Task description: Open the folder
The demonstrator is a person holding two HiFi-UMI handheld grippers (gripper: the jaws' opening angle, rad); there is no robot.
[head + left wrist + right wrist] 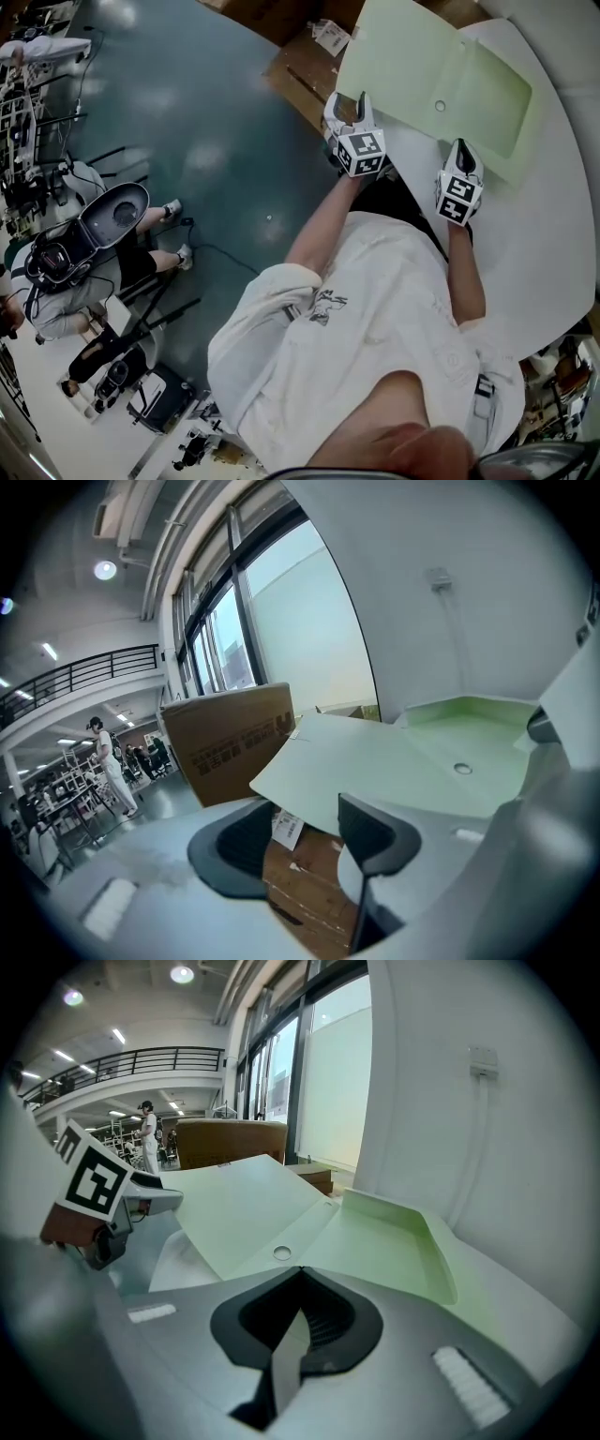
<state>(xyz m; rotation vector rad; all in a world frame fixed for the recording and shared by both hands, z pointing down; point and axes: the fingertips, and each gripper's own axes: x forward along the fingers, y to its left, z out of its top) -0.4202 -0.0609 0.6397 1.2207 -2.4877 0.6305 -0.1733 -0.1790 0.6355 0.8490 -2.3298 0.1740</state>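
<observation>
Head view shows the pale green folder [469, 94] lying on the white table [534, 234], its flap [394, 56] spread out to the left and overhanging the table's edge, so it looks already open. The left gripper [349, 105] sits at the flap's near edge with its jaws apart and nothing pinched between them. The right gripper [464, 148] has its jaws together at the folder's near edge; whether they nip a sliver of it cannot be told. The folder looks like thin, light sheet stock: bendy and probably slick, so likely to slide on the smooth tabletop. The best hold is judged to be the flap's free edge, pinched lightly, with the pocket side [487, 98] steadied against the table.
</observation>
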